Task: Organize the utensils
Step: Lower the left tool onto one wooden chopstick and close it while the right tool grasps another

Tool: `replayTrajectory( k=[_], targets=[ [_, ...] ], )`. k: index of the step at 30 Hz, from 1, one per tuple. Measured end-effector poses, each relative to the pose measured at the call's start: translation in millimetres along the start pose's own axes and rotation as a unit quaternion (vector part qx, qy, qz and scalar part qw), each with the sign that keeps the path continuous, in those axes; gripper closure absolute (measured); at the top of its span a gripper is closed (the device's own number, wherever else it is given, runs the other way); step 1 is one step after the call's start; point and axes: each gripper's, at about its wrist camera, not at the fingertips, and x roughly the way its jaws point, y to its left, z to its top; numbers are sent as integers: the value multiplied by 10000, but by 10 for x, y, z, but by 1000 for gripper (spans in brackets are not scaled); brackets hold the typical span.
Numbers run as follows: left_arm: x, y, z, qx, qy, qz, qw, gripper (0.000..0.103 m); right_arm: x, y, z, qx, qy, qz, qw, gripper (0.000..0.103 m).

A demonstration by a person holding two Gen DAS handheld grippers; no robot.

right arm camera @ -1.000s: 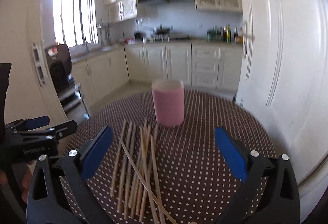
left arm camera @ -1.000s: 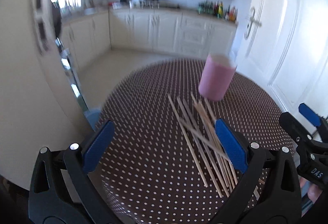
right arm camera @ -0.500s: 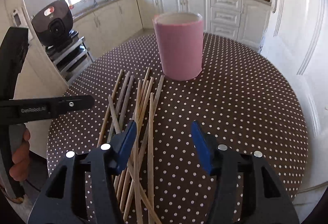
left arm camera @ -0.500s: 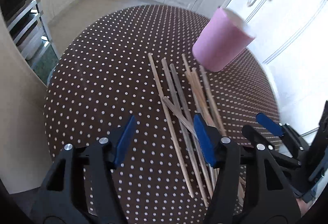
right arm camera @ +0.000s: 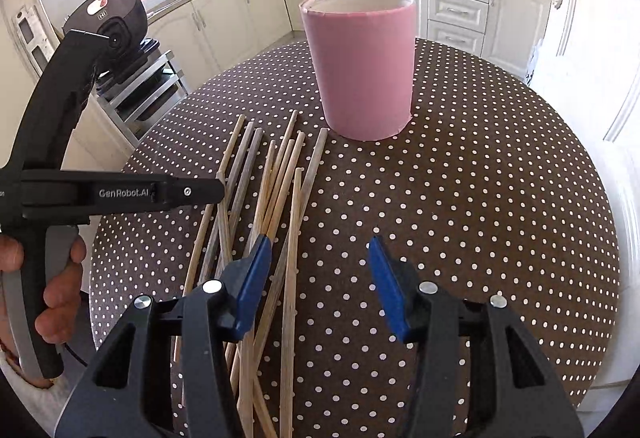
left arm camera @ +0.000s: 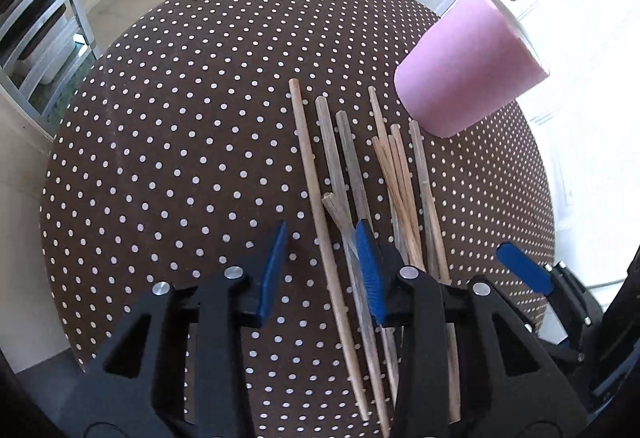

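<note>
Several wooden chopsticks (left arm camera: pixel 348 173) lie side by side on a round brown polka-dot table (left arm camera: pixel 180 117), some crossing near me. An empty pink cylindrical holder (left arm camera: pixel 466 73) stands upright just beyond their far ends. My left gripper (left arm camera: pixel 322 270) is open, low over the near part of the leftmost chopstick, which lies between its blue pads. My right gripper (right arm camera: pixel 320 278) is open, low over the table just right of the chopsticks (right arm camera: pixel 280 189), its left pad over them. The holder (right arm camera: pixel 362 63) stands ahead of it. The left gripper's body (right arm camera: pixel 120 191) shows at left.
The table edge (left arm camera: pixel 52 173) drops off to the left, with a metal rack (left arm camera: pixel 36 37) beside it. White kitchen cabinets (right arm camera: pixel 456 5) and a white door (right arm camera: pixel 600 37) stand behind the table. A black appliance (right arm camera: pixel 112 17) sits on the rack.
Both grippers have dropped lower and moved in toward the chopsticks, and both have narrowed their opening. The chopsticks and holder have not moved.
</note>
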Motion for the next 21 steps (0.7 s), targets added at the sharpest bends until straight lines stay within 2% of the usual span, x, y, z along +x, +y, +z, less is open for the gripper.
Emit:
replayTrajectory(
  k=[6, 11, 21],
  targets=[
    [86, 61, 113, -93, -4, 22, 10000, 74, 38, 30, 34, -94, 62, 54, 9999, 55],
    [141, 27, 195, -87, -11, -36, 10000, 87, 94, 133, 87, -232, 133, 114, 9996, 55],
    [61, 87, 83, 33, -67, 132, 9999, 88, 220, 284, 126, -494, 357, 174, 9980, 55]
  ],
)
